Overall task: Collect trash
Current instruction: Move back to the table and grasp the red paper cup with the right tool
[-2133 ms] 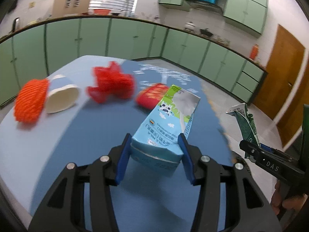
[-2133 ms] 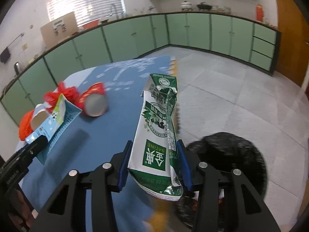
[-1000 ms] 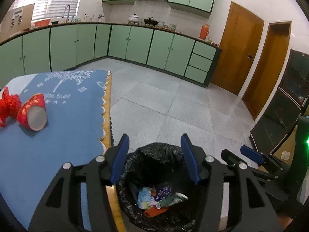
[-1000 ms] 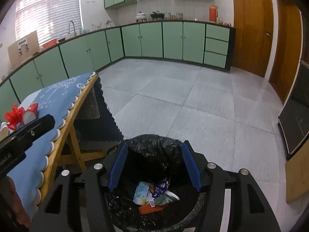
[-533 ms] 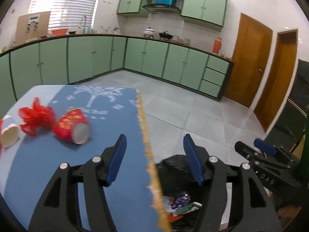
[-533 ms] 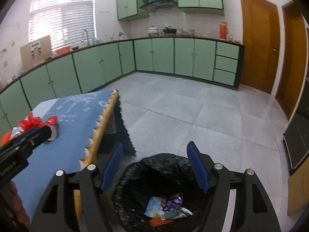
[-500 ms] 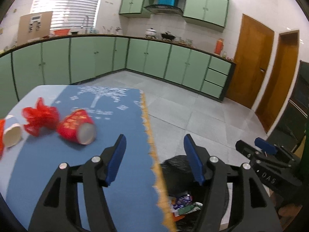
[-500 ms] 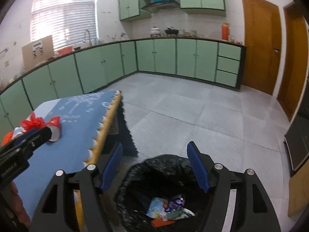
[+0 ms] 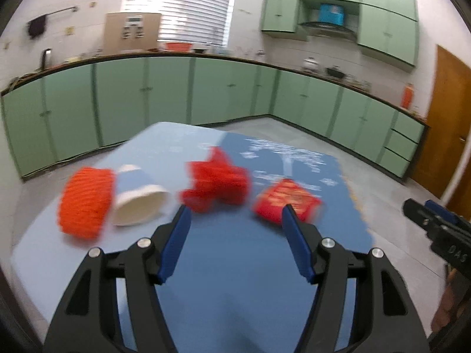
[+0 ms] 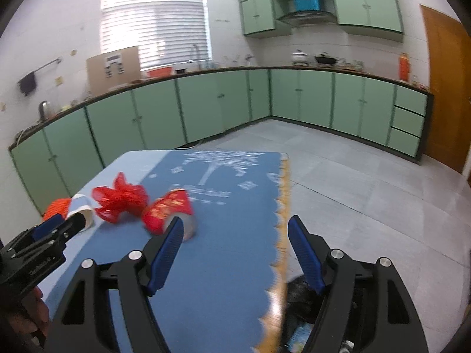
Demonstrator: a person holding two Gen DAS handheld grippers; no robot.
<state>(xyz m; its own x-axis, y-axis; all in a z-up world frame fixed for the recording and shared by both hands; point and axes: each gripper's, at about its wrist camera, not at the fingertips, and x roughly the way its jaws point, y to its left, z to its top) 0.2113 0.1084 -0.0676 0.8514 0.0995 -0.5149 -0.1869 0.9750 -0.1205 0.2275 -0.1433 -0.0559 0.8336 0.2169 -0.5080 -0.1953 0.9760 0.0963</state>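
Note:
Trash lies on the blue tablecloth (image 9: pixel 235 279): an orange foam net (image 9: pixel 85 201), a white-and-blue paper cup (image 9: pixel 138 200) on its side, a red mesh wrapper (image 9: pixel 217 184) and a red paper cup (image 9: pixel 287 203) on its side. My left gripper (image 9: pixel 235 241) is open and empty, just short of the red wrapper and red cup. My right gripper (image 10: pixel 235 248) is open and empty over the table's right edge, with the red cup (image 10: pixel 169 213) at its left fingertip. The black trash bag (image 10: pixel 300 303) shows below the table edge.
Green kitchen cabinets (image 10: pixel 206 108) line the walls behind the table. Grey tiled floor (image 10: pixel 368 194) lies to the right of the table. A wooden door (image 9: pixel 450 147) stands at the far right. The right gripper shows at the left wrist view's right edge (image 9: pixel 435 229).
Both cartons went into the trash bag about a second ago. Both grippers, open and empty, have swung left from over the bag back to the table's remaining trash.

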